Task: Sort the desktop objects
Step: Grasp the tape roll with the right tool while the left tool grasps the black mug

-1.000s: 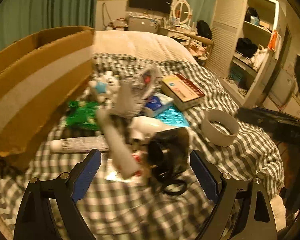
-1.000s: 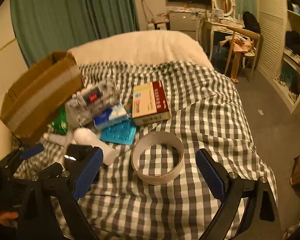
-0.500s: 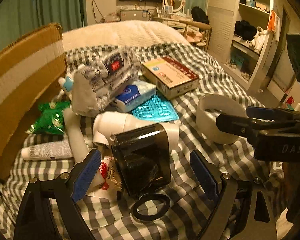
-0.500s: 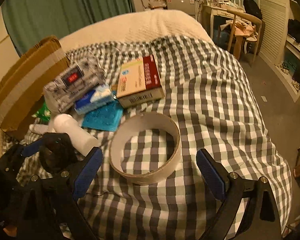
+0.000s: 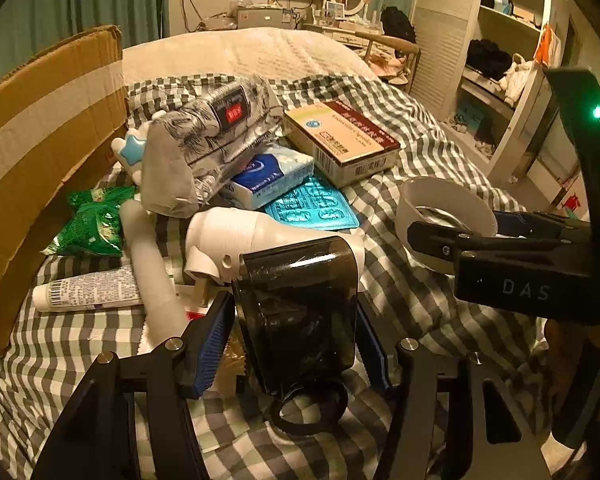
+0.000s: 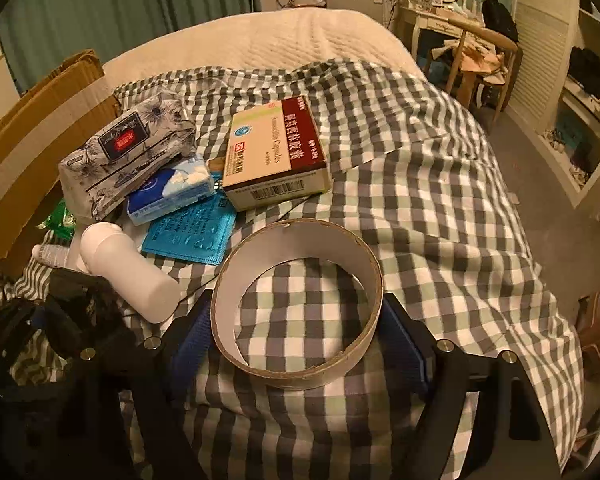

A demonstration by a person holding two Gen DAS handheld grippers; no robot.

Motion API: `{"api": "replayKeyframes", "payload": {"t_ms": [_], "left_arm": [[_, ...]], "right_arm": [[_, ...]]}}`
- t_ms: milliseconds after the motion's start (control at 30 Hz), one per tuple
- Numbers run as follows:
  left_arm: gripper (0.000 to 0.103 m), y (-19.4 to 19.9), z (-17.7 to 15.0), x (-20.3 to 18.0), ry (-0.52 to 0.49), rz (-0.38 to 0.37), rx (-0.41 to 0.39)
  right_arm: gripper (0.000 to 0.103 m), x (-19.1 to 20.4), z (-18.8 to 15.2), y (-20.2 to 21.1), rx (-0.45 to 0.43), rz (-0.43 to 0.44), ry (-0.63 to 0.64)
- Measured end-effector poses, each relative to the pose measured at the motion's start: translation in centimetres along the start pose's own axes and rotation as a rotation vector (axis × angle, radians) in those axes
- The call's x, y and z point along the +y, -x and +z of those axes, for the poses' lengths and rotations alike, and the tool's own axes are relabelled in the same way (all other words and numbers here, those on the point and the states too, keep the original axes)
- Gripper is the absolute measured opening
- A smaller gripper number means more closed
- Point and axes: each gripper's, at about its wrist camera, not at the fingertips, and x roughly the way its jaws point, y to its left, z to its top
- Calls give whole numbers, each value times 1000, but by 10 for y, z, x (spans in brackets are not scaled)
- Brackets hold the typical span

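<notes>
My left gripper point(image 5: 292, 340) is shut on a dark, see-through black device point(image 5: 300, 300) that lies on the checked bedspread, with a blue pad against each of its sides. A black ring point(image 5: 308, 412) lies just under the device. In the right wrist view my right gripper point(image 6: 298, 344) is shut on a wide cardboard ring point(image 6: 296, 236), its pads pressing the ring's left and right walls. The same ring point(image 5: 440, 200) and the right gripper's black fingers point(image 5: 500, 240) appear at the right of the left wrist view.
A tall cardboard box point(image 5: 48, 128) stands at the left. The pile holds a patterned tissue pack point(image 5: 212, 132), blue tissue pack point(image 5: 268, 176), teal blister sheet point(image 5: 312, 208), medicine box point(image 6: 276, 152), white bottle point(image 5: 260, 236), toothpaste tube point(image 5: 84, 292) and green packet point(image 5: 92, 224).
Both grippers moved forward and down and went from wide open to shut: the left on the black device, the right on the cardboard ring.
</notes>
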Motion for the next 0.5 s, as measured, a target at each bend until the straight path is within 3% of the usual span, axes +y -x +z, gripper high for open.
{"api": "replayKeyframes", "payload": {"t_ms": [333,500], "left_arm": [[60,37,8,12,48,-18,-58],[60,67,7,25,71,-21,-95]], "right_arm": [[79,-15,-3,34,-72,4,-104],[79,1,-11,59,-99,-14,-77]]}}
